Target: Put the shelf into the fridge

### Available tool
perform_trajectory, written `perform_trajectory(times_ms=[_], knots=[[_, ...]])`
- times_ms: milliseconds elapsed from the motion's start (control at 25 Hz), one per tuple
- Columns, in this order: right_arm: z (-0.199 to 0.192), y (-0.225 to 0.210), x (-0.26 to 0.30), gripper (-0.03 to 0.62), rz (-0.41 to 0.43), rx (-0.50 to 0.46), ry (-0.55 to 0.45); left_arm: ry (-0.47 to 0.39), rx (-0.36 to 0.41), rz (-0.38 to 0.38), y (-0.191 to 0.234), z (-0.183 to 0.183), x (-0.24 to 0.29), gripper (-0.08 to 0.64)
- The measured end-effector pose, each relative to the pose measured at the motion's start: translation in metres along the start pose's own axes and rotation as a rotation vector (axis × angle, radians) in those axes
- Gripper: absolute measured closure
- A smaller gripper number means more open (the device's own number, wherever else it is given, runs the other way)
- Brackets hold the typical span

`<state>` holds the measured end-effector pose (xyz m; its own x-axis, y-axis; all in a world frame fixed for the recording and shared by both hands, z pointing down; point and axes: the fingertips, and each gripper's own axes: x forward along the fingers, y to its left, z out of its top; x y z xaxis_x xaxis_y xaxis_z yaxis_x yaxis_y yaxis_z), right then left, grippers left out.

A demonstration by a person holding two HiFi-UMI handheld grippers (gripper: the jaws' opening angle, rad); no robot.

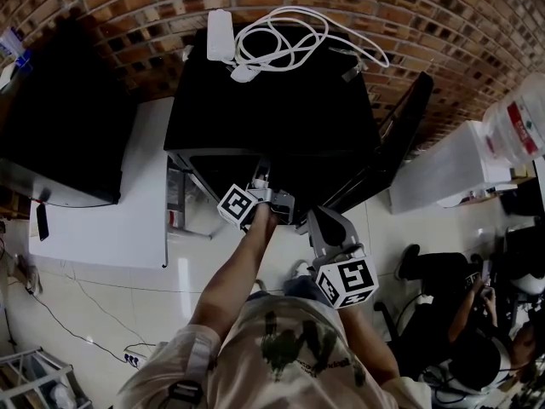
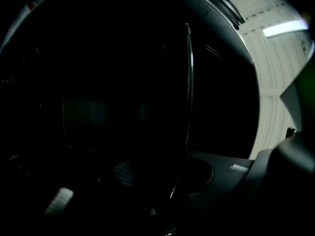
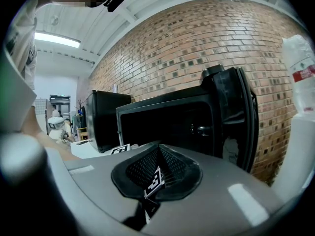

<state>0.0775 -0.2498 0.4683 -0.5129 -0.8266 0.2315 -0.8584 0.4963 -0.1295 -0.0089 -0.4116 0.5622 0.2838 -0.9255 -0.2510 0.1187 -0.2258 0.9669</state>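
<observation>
The black fridge (image 1: pixel 272 100) stands against the brick wall with its door (image 1: pixel 396 135) swung open to the right. My left gripper (image 1: pixel 260 196) reaches into the dark opening. The left gripper view is almost black: a thin pale wire (image 2: pixel 189 82), possibly the shelf's edge, runs upright ahead and down between the jaws. My left gripper (image 2: pixel 165 181) looks open, one meshed pad (image 2: pixel 123 173) standing apart at the left. My right gripper (image 1: pixel 328 228) hangs in front of the fridge (image 3: pixel 167 122), shut (image 3: pixel 157 173) and empty.
A white coiled cable with adapter (image 1: pixel 281 41) lies on the fridge top. A white table (image 1: pixel 128 194) and a black cabinet (image 1: pixel 60 118) stand to the left. A large water bottle (image 1: pixel 519 130) is at the right, and a seated person (image 1: pixel 460 313) at the lower right.
</observation>
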Motion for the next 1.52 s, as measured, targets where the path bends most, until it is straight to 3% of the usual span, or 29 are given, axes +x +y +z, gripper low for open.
perform_trajectory(times_ms=[360, 720, 840, 1000, 1440, 1520], knots=[[-0.006, 0.013, -0.012, 0.592, -0.001, 0.012, 0.01, 0.005, 0.001, 0.02, -0.001, -0.002, -0.026, 0.423], [-0.008, 0.035, -0.025, 0.592, 0.001, 0.018, -0.004, 0.063, 0.033, 0.029, -0.012, -0.016, -0.056, 0.423], [-0.007, 0.041, -0.03, 0.592, -0.001, 0.02, -0.016, 0.091, 0.066, 0.036, -0.021, -0.022, -0.07, 0.423], [-0.005, 0.051, -0.035, 0.592, -0.007, 0.032, -0.031, 0.126, 0.036, -0.003, -0.052, -0.037, -0.088, 0.426], [0.014, 0.085, -0.049, 0.592, -0.016, 0.02, -0.104, 0.235, 0.238, -0.103, -0.133, -0.046, -0.143, 0.494], [0.018, 0.094, -0.054, 0.592, -0.017, 0.021, -0.11, 0.25, 0.31, -0.111, -0.147, -0.044, -0.155, 0.497]])
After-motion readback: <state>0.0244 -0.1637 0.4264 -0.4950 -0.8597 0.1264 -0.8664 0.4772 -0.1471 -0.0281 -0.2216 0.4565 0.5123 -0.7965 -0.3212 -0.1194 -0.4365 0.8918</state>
